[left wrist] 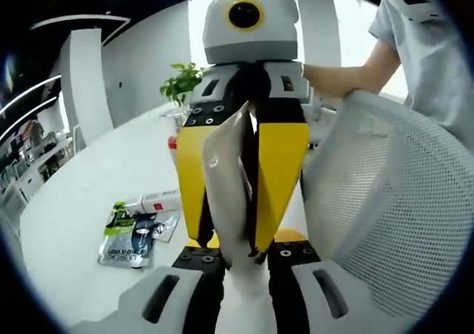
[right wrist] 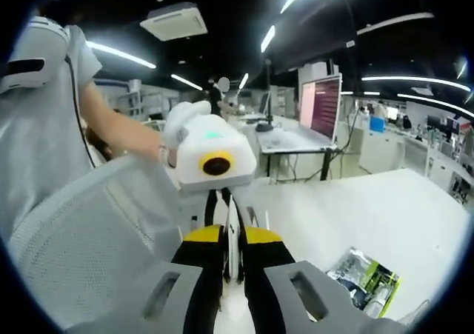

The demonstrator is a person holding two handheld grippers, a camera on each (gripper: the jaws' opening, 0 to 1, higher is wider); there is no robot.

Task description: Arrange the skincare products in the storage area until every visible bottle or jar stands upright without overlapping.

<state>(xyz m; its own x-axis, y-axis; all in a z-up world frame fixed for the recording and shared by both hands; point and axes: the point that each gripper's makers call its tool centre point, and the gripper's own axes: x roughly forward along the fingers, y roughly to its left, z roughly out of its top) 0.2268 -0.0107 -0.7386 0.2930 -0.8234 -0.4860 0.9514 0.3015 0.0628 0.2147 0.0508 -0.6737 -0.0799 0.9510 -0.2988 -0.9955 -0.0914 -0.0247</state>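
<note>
Facing head-on, the right gripper (left wrist: 238, 256), yellow jaws closed on a flat silver sachet (left wrist: 228, 193) whose lower edge sits between the left gripper (left wrist: 241, 275) jaws too. On the white table (left wrist: 81, 223), lower left: green-and-black packets (left wrist: 132, 238) beside a white tube (left wrist: 157, 201), a potted plant (left wrist: 181, 82) farther back. To the right, a white mesh basket (left wrist: 392, 215) and a person's forearm (left wrist: 344, 78).
</note>
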